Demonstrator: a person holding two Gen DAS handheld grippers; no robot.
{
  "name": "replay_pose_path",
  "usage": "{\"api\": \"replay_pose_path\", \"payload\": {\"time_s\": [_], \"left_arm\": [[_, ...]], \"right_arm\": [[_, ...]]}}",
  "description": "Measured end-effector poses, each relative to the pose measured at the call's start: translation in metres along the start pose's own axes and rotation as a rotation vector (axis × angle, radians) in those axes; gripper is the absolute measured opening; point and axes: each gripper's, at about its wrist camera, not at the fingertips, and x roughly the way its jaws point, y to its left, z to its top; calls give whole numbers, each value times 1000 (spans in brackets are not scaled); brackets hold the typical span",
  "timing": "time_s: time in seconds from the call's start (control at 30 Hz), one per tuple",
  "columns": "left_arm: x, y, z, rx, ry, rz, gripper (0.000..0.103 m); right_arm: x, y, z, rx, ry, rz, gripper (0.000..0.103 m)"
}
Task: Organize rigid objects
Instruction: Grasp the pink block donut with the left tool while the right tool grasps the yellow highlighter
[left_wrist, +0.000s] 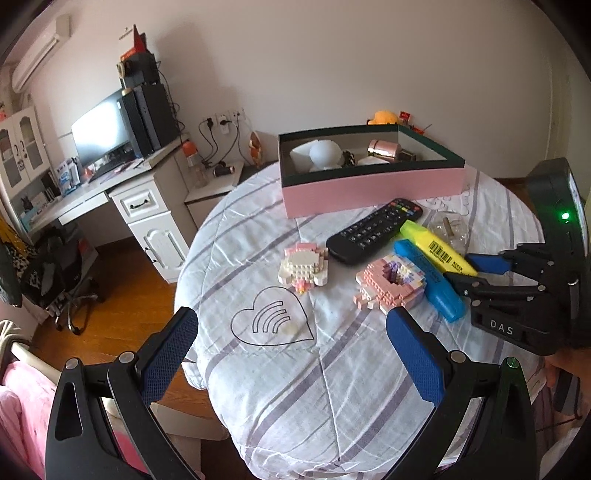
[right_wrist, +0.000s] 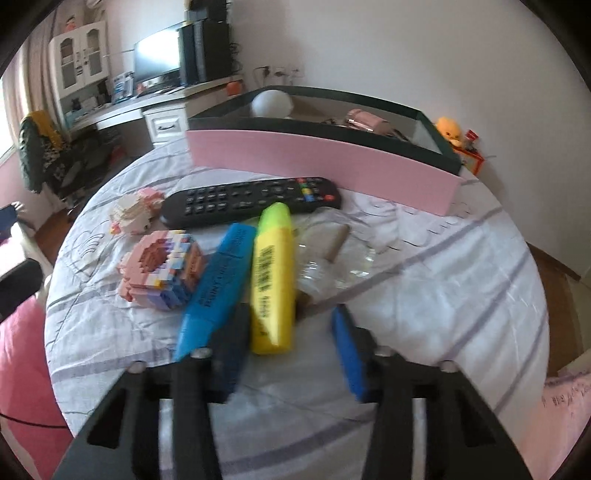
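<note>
Pale walls close off a bedroom with a warm wooden floor (left_wrist: 125, 295), a white desk (left_wrist: 110, 184) carrying a dark monitor (left_wrist: 101, 134) along the left side, and an air conditioner (left_wrist: 40, 51) high in the corner. Nearer stands a round counter (left_wrist: 332, 387) draped in a white cloth with grey stripes and a printed heart outline (left_wrist: 271, 317).

At its far edge sits an open pink box (left_wrist: 369, 188) with a dark green rim, holding a white ball and a rose-coloured cylinder. In front of it lies a black remote (left_wrist: 373, 230). A yellow highlighter (right_wrist: 273, 273) and a blue highlighter (right_wrist: 218, 284) lie side by side, touching, with a clear glass bottle (right_wrist: 332, 258) just to the right of them. Two brick-built toys rest to the left: a white one (left_wrist: 304, 267) and a pink one (left_wrist: 391, 286).

The left gripper (left_wrist: 291, 354) hovers above the cloth, fingers spread wide with nothing between them. The right gripper (right_wrist: 291, 332) points down at the highlighters, its fingers partly apart around the yellow highlighter's near end; blur hides whether the pads press on it.
</note>
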Motion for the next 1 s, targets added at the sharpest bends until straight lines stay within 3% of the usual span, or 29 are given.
{"api": "replay_pose_path", "payload": {"time_s": [0.03,0.17,0.43,0.7,0.73,0.77,0.83,0.9,1.0], "left_arm": [[1,0,0,-2,5,-6,103],[9,-7,1,-15,20,-41,103],[43,-40,9,-24,76,-93,103],[80,-52,16,-85,124,-110,102],[82,-52,15,-78,118,-118,96],[85,-54,13,-60,132,-134,84],[86,-56,10,-31,128,-133,78],[83,-58,10,-14,113,-167,62],[80,-55,9,-11,115,-178,62]], "right_arm": [[-1,0,-1,-5,2,20,24],[-11,-6,-7,-14,8,48,12],[-40,-46,-40,32,19,-23,12],[-37,-59,-39,50,13,-11,12],[-36,-61,-39,52,11,-8,12],[-36,-62,-38,58,8,-6,12],[-34,-62,-37,61,5,-4,12],[-34,-61,-36,60,3,-8,13],[-32,-59,-33,56,0,-10,13]]}}
